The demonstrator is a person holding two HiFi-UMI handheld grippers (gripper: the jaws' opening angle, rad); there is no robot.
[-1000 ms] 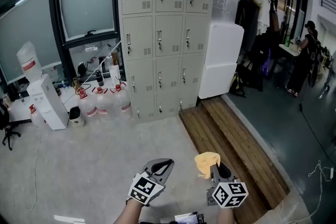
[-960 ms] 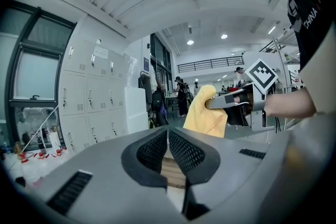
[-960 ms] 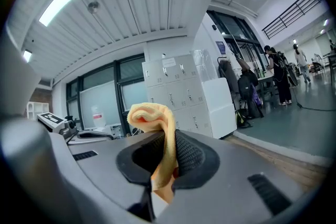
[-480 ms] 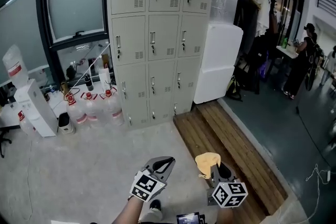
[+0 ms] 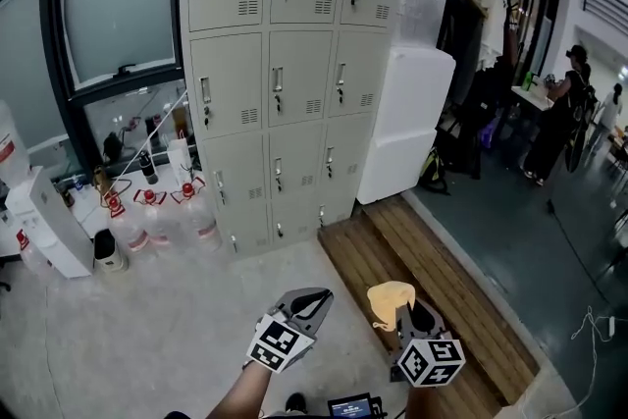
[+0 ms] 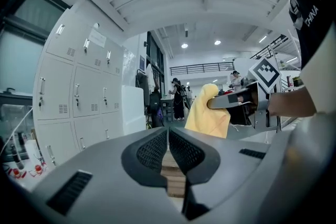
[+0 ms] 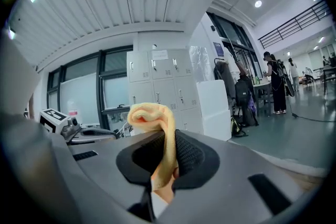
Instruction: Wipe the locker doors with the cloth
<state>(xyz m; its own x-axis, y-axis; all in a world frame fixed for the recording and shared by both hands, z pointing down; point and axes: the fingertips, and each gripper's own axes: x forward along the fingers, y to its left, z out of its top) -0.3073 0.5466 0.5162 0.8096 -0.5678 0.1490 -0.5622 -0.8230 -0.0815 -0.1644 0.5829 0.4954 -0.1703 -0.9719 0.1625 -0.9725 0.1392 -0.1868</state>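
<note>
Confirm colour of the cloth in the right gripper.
Pale yellow cloth, plain, no pattern; clearest in the right gripper view.

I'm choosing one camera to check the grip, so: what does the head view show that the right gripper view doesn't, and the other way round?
Head view only: the right gripper's black-and-white marker cube and the pale concrete floor before the tall grey metal lockers. Right gripper view only: its black ridged pads shut on the soft yellow cloth, and the white ribbed ceiling. Both: the cloth, the lockers, the left gripper.
</note>
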